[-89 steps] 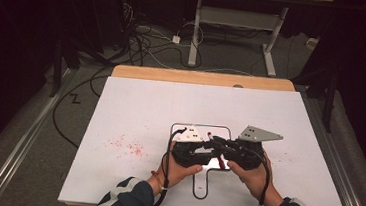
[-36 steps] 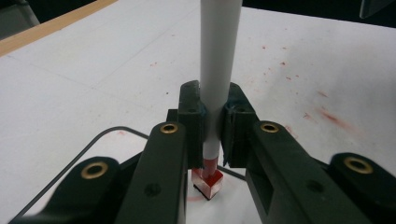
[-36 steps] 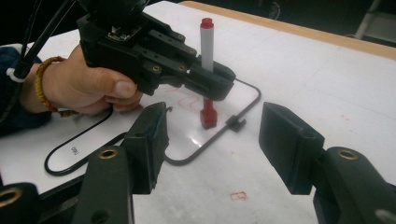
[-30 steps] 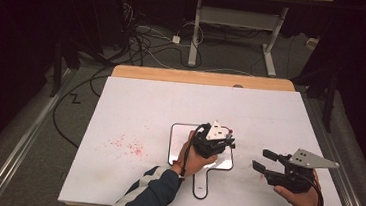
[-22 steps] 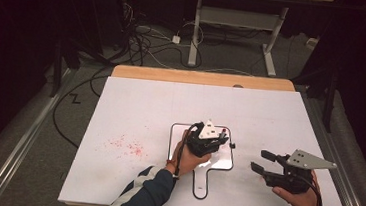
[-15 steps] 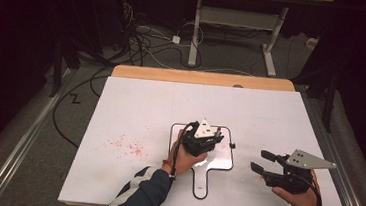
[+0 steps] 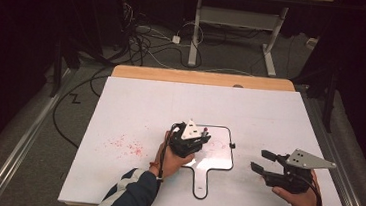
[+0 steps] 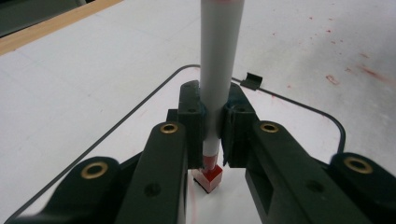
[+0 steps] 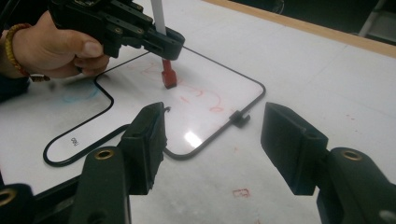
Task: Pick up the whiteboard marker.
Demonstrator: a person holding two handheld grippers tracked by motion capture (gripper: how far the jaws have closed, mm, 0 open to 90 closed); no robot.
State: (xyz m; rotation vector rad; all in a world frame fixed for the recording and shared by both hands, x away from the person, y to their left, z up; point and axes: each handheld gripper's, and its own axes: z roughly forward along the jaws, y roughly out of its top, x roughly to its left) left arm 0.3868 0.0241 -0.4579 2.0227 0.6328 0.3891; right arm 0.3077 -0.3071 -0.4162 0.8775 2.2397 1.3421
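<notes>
on the small whiteboard (image 7: 218,159), left hand-held gripper (image 8: 210,130) clamps red-tipped marker (image 8: 219,60), right hand-held gripper (image 9: 212,140) open, red scribbles unreadable

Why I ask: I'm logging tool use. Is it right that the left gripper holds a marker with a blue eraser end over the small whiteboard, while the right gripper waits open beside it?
Not quite: the marker in the left gripper has a red end, seen in the left gripper view. It is over the small whiteboard, and the right gripper waits open beside it.
</notes>
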